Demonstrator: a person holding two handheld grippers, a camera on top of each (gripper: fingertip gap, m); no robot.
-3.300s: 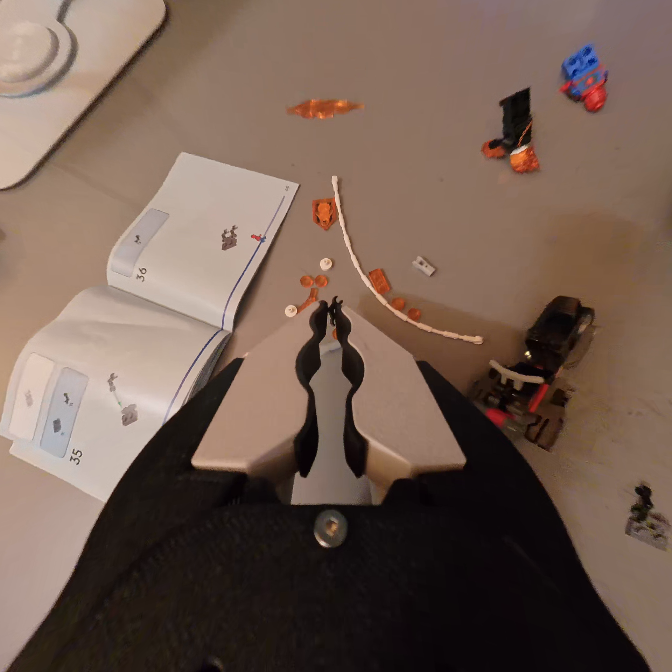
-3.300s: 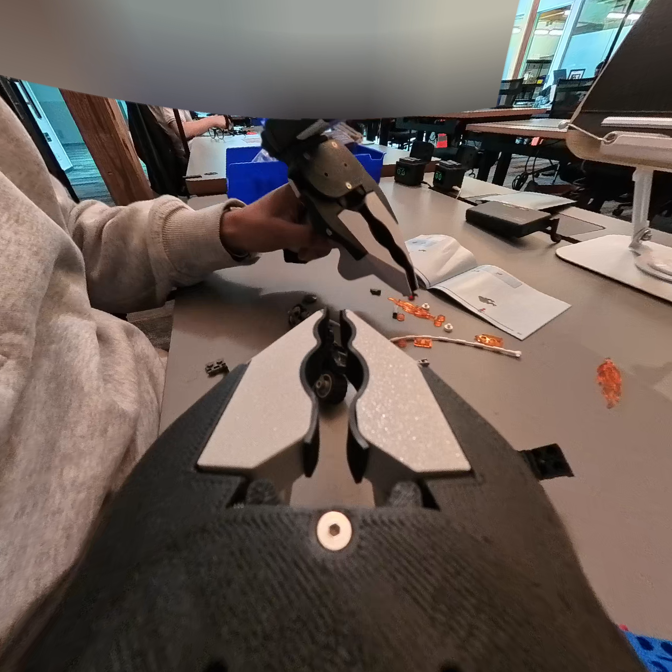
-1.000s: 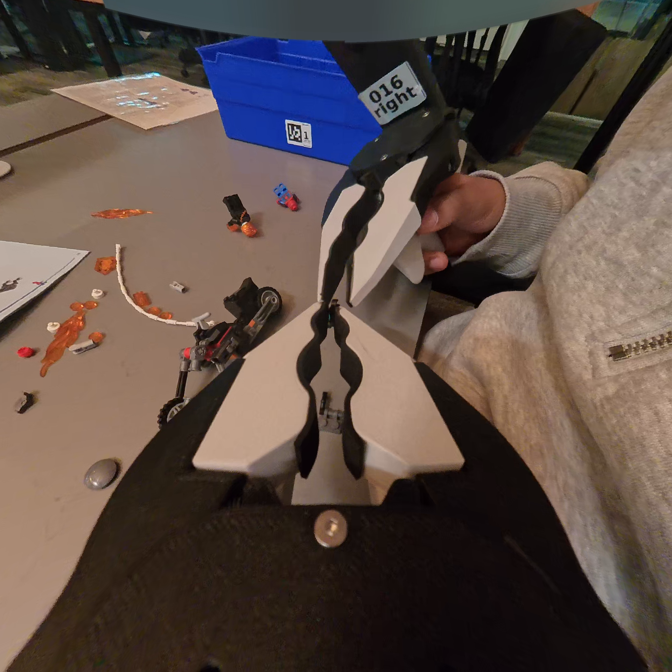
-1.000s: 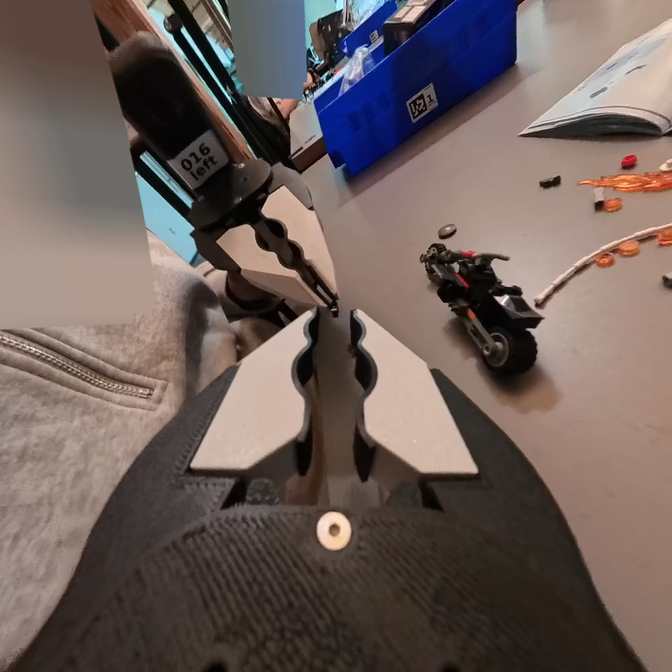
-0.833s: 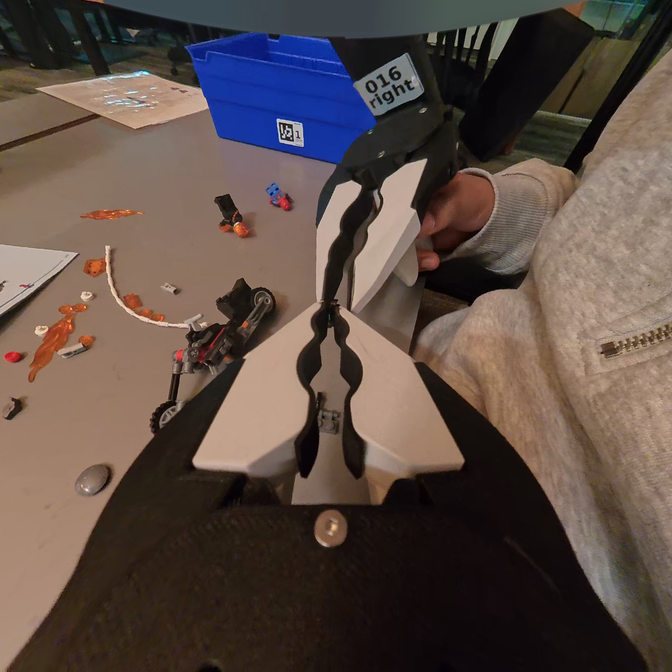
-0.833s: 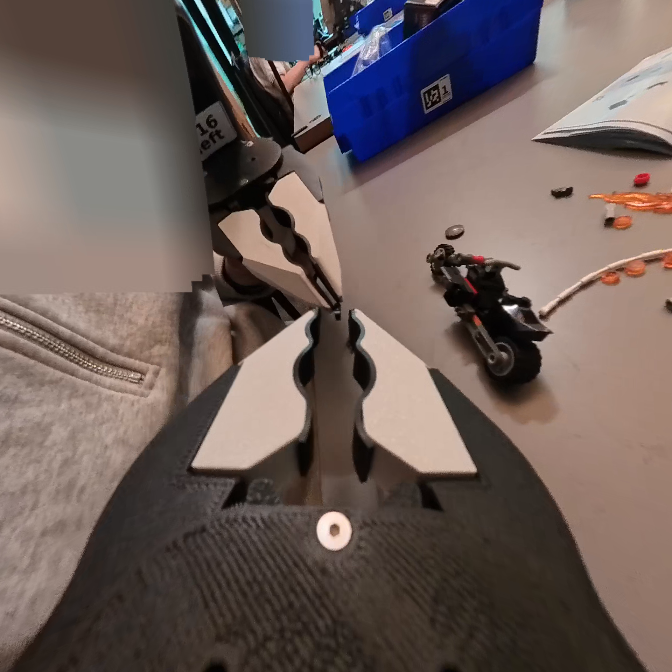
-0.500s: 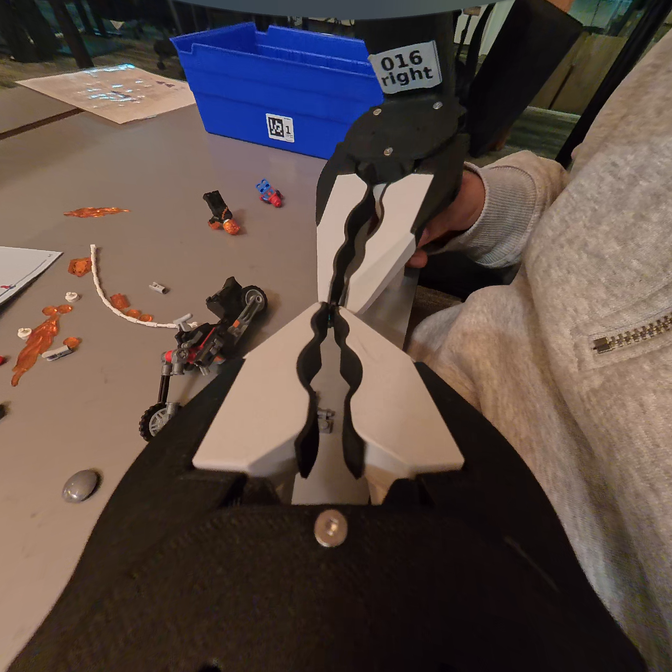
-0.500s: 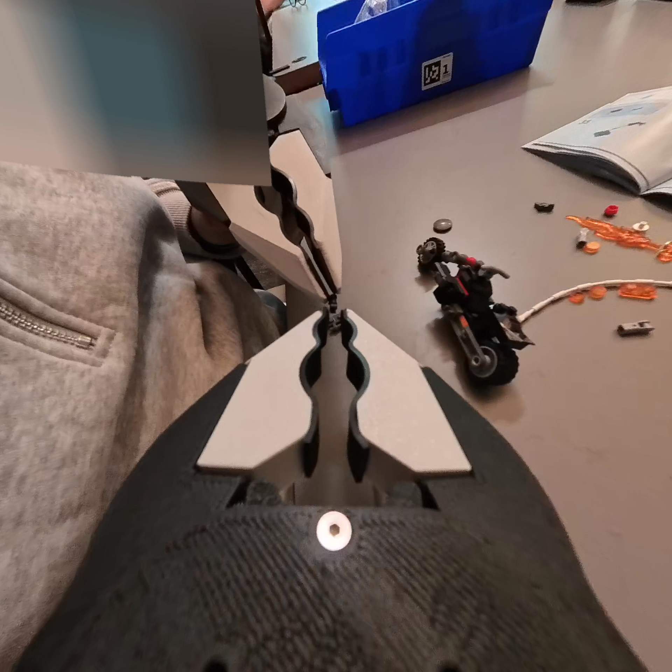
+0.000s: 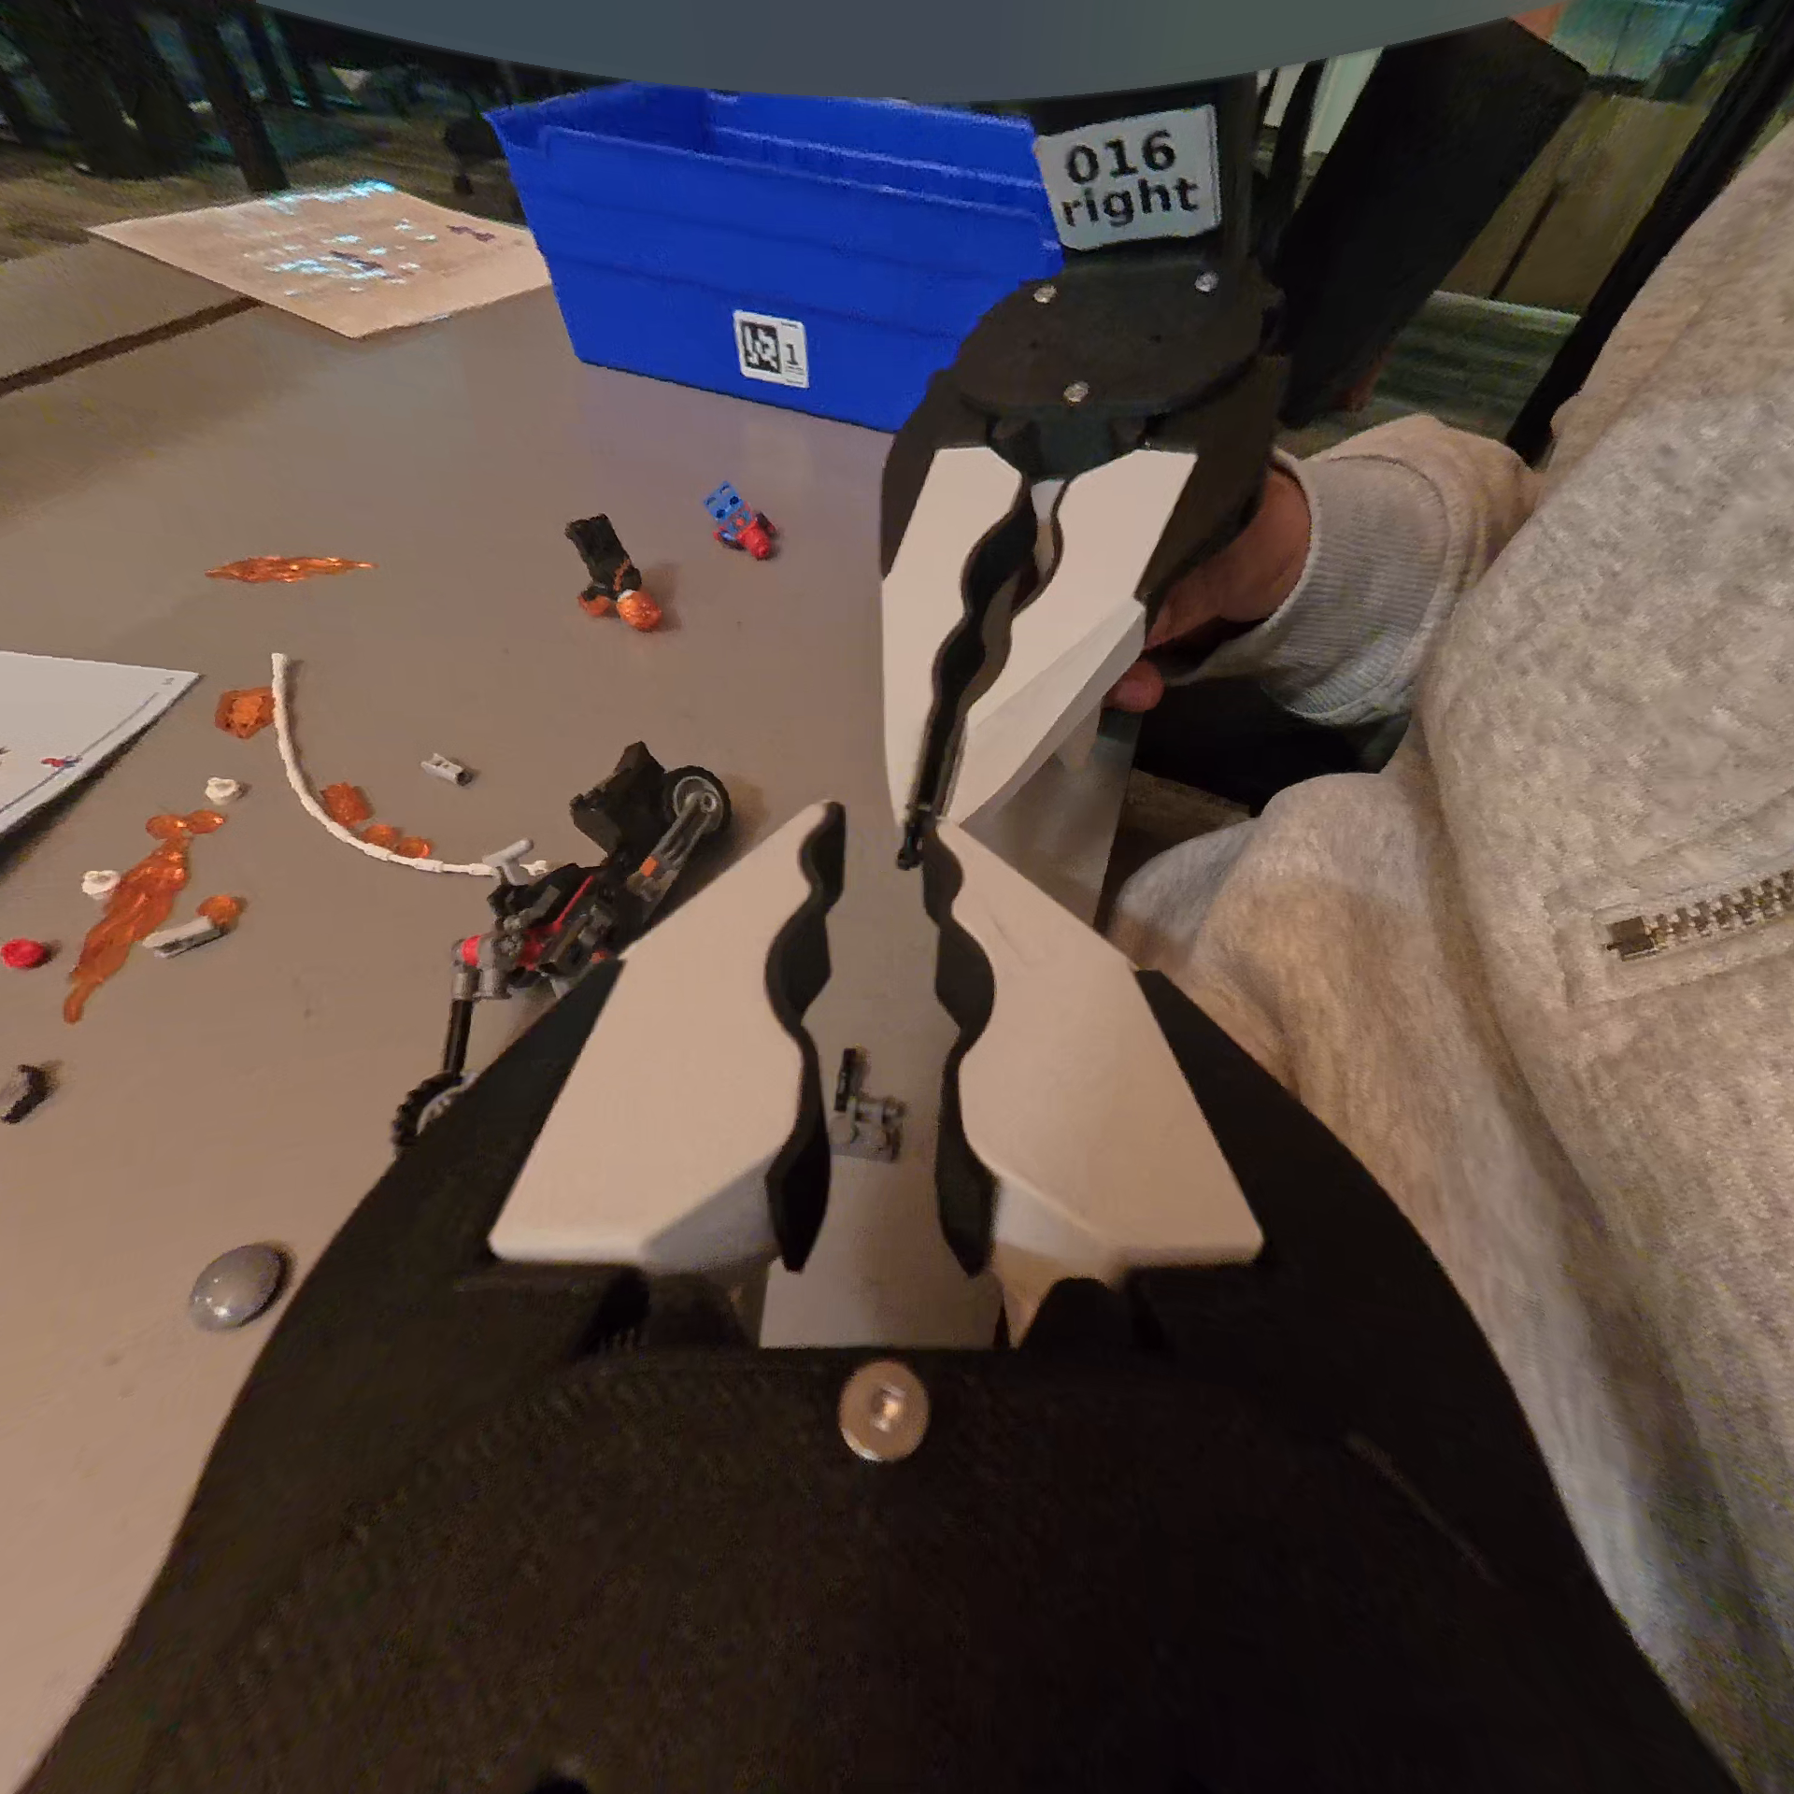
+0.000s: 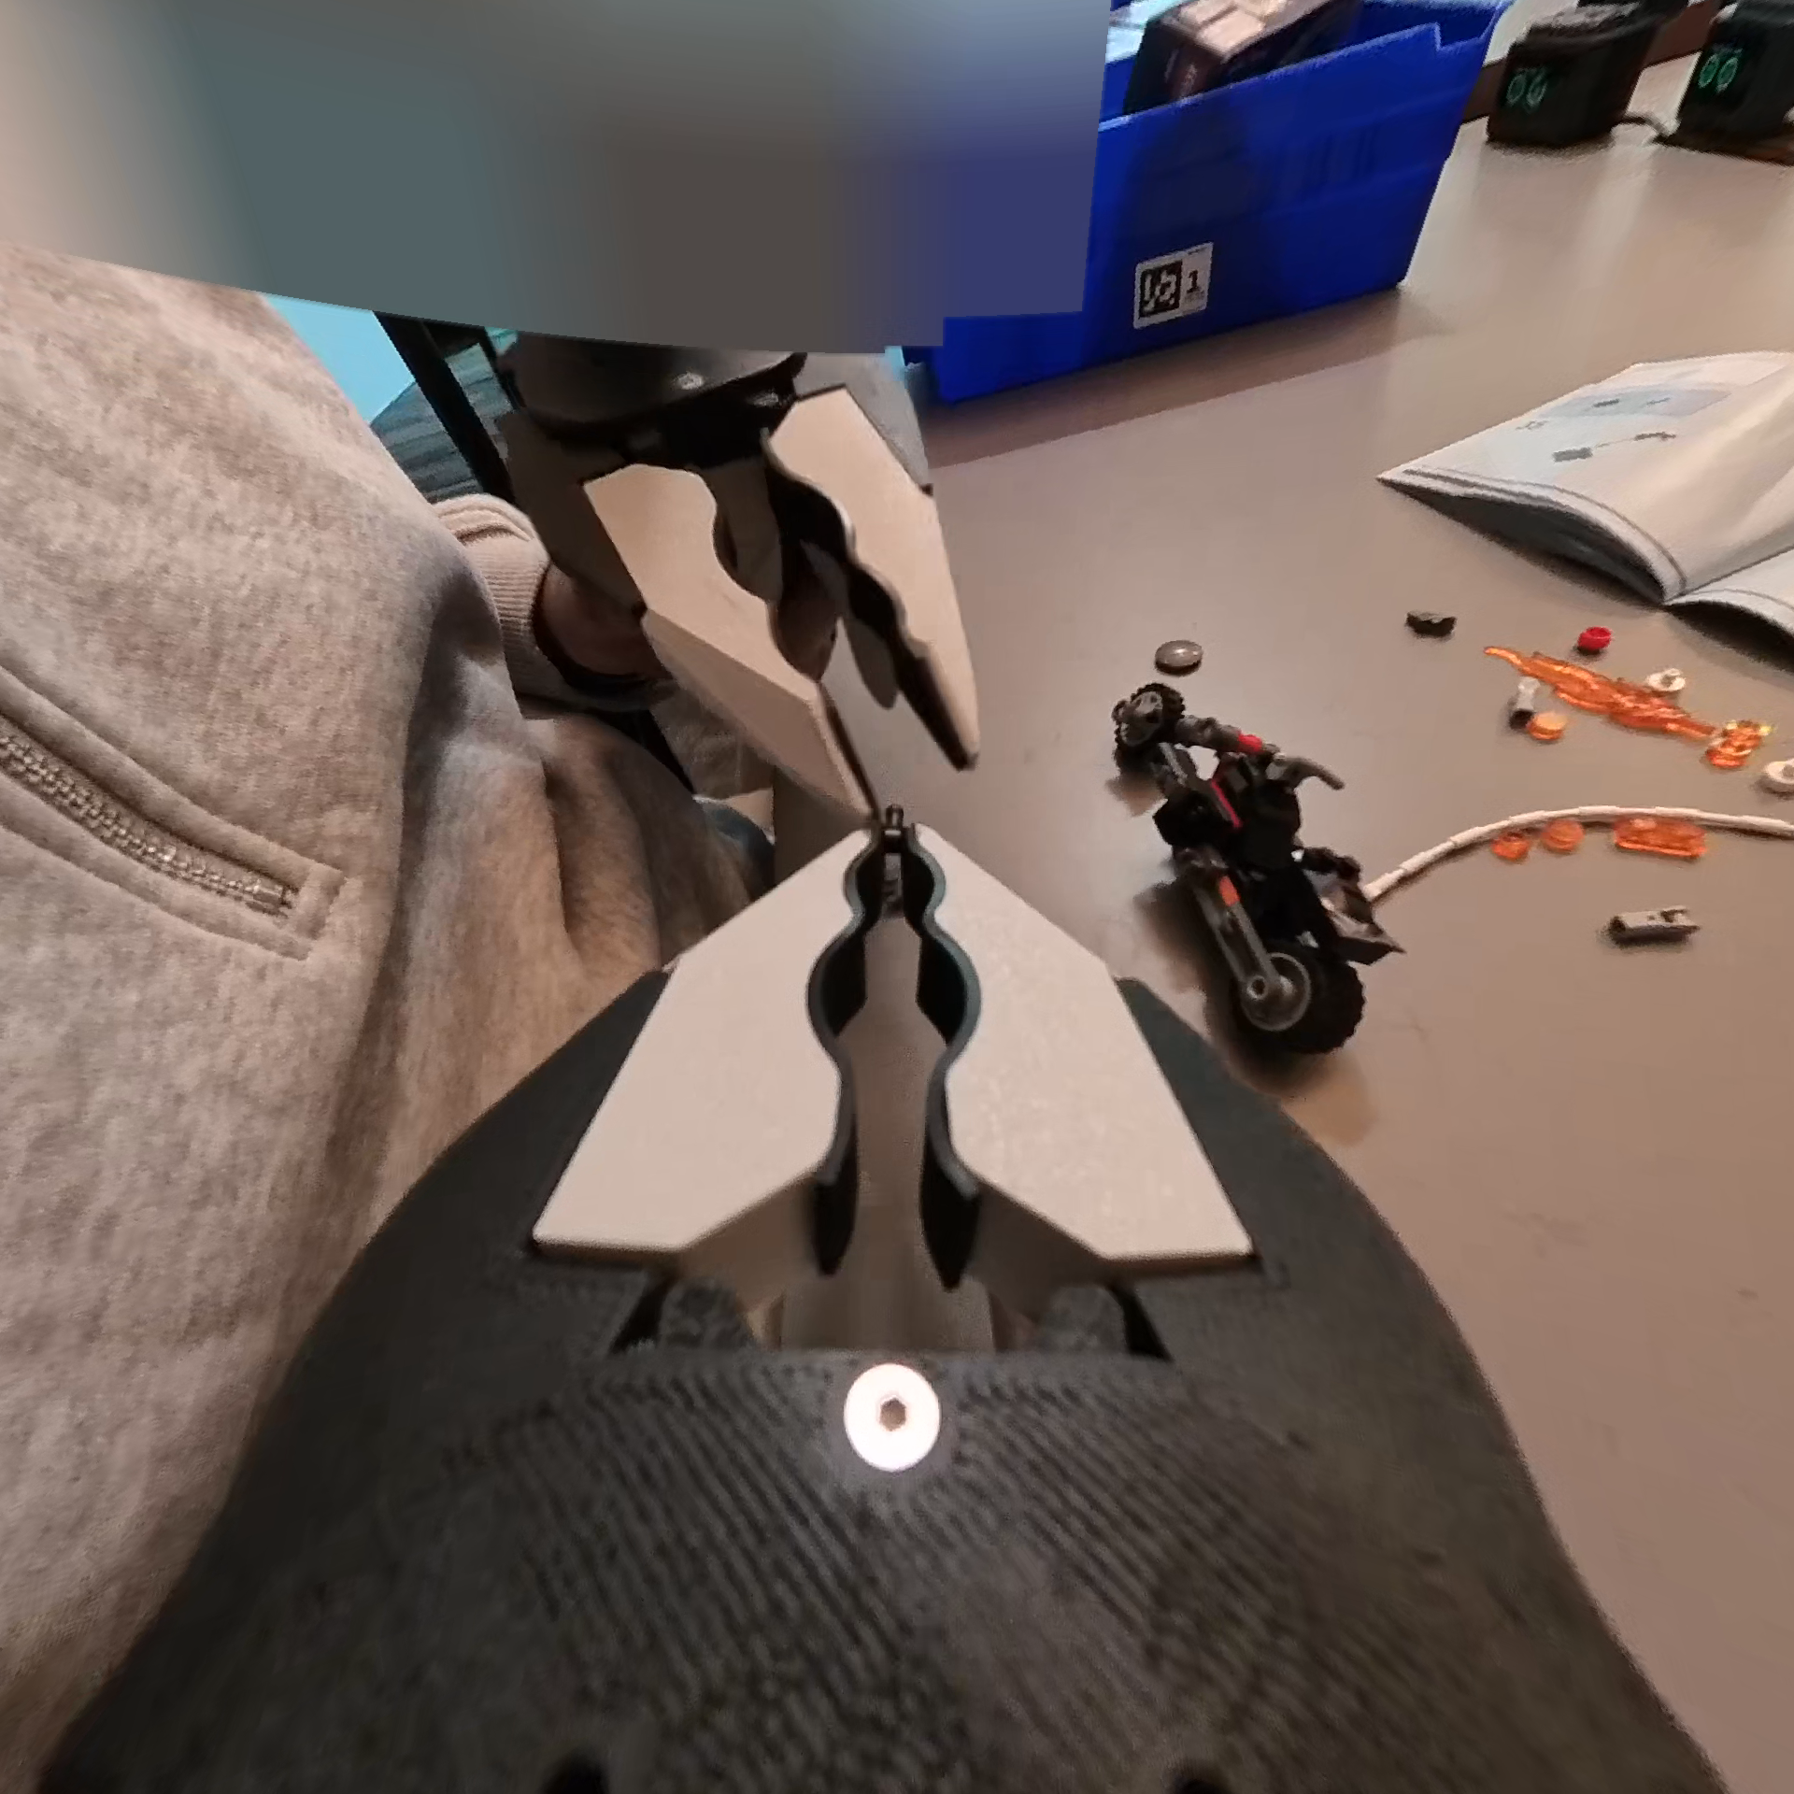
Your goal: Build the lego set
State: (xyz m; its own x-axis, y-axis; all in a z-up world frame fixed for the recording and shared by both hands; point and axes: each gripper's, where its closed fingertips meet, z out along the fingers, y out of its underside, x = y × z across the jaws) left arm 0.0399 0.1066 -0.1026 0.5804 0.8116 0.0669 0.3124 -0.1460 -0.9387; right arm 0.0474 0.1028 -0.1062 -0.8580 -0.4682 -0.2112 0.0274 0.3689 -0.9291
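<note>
Work looks part done: our black lego motorcycle stands built, orange flame bits loose; right gripper pinches a tiny black piece, left gripper parted, empty.

Your desk is plain grey-brown. On it you have a black motorcycle with red touches, clear orange flame pieces, a white chain and a bright blue bin. Your sleeve is mottled light grey.

grey table; motorcycle; bin
</note>
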